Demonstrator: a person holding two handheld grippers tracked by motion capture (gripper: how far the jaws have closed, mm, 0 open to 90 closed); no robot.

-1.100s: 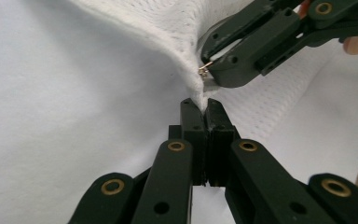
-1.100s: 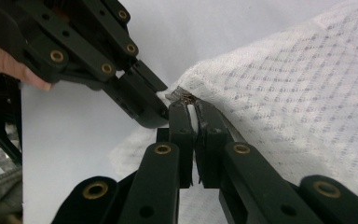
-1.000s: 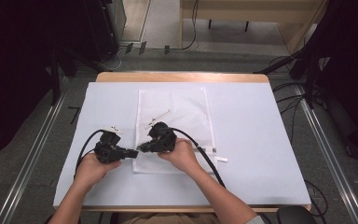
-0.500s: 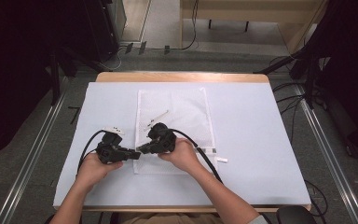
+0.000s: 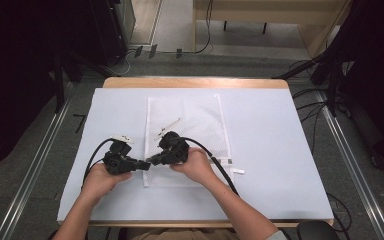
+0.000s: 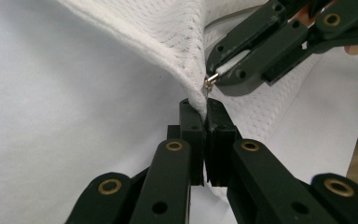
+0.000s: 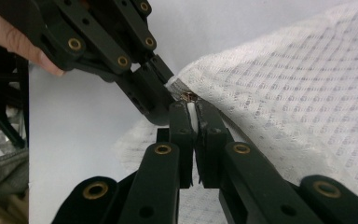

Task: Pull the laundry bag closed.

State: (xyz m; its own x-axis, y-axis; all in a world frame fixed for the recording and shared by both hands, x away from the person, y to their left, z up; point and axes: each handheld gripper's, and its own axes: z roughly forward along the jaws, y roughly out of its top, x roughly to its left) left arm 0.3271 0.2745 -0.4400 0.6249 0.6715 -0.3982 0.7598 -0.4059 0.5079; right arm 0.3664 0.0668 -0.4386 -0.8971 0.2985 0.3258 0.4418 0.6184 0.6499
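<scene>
The white mesh bag (image 5: 185,135) lies flat on the white table cover (image 5: 280,150), its near left corner lifted between the two tools. The left gripper (image 6: 206,112) has just been closing again after a brief loosening – its jaws are now pressed together on the bag's corner fabric. The right gripper (image 7: 192,106) pinches the white zipper pull (image 6: 228,63) at that same corner. Compared with a second ago, neither hand has shifted. With the corner anchored, the zipper looks ready to be drawn open – not yet started.

White table cover (image 5: 270,150), wooden table edge (image 5: 195,82), grey floor (image 5: 30,165)
</scene>
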